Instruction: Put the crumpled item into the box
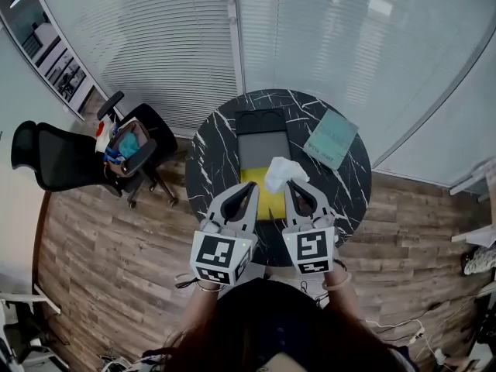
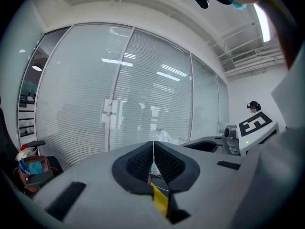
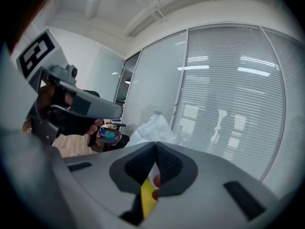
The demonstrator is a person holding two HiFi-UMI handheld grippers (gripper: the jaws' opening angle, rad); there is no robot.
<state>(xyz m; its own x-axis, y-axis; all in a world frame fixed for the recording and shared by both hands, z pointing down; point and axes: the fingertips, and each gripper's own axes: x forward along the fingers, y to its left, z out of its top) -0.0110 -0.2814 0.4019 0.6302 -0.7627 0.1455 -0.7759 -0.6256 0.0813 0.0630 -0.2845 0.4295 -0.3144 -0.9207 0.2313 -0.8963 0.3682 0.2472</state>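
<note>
A round black marbled surface (image 1: 213,157) fills the middle of the head view. On it lie a long grey box (image 1: 263,152) with a black section at its far end, a yellow panel (image 1: 270,201) at its near end and a teal book (image 1: 331,138) to the upper right. At the left of the frame, on the wooden floor (image 1: 101,246), stand a black office chair (image 1: 54,160) and a second chair carrying a bag (image 1: 124,144). Glass walls with blinds (image 1: 163,45) close the top. Nothing blocks the box. The right gripper (image 1: 288,184) has its jaws closed on the white crumpled item (image 1: 282,172), which sticks out past the tips at frame centre, over the line where box and yellow panel meet. Whether it touches them cannot be told. The left gripper (image 2: 153,151) has its jaws pressed together with nothing between them. Its tips sit just left of the crumpled item, above the yellow panel. Both grippers point away from the person toward the box, side by side and slightly converging, with the marker cubes (image 1: 221,256) nearest the body and the wrists below them.
</note>
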